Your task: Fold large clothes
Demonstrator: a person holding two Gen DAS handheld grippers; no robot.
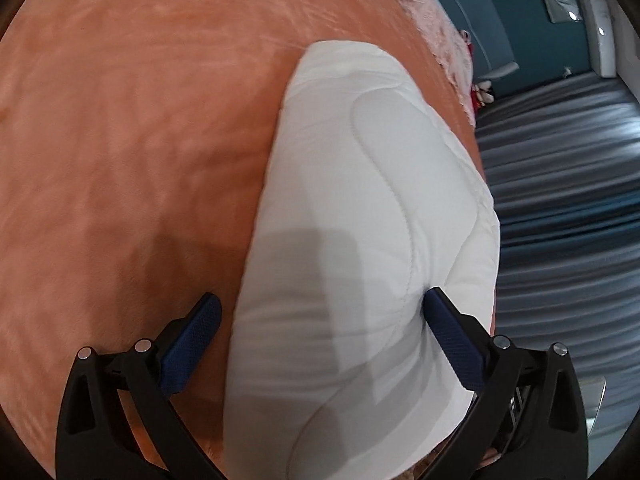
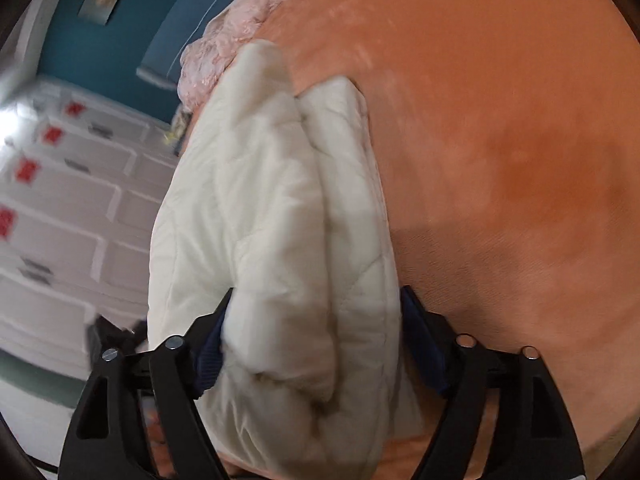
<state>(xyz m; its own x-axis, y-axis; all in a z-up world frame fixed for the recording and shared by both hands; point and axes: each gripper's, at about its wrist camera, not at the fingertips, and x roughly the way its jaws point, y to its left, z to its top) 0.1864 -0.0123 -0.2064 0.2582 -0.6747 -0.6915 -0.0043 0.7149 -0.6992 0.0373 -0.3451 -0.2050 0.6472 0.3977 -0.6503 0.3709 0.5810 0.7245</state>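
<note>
A white quilted garment (image 1: 360, 208) lies folded in a thick bundle on an orange plush bed cover (image 1: 132, 128). In the left wrist view my left gripper (image 1: 324, 312) is open wide, its blue-padded fingers (image 1: 452, 344) on either side of the bundle's near end, the right pad touching the fabric. In the right wrist view the same garment (image 2: 272, 220) shows as bunched layers. My right gripper (image 2: 316, 308) straddles its near end with the pads (image 2: 212, 344) pressed against both sides of the thick fabric.
The orange cover (image 2: 500, 140) fills most of both views. A pink fluffy blanket (image 2: 224, 40) lies at the bed's far edge. Grey striped floor (image 1: 560, 200), a teal wall (image 1: 480, 12) and white drawers (image 2: 60, 200) lie beyond the bed's edge.
</note>
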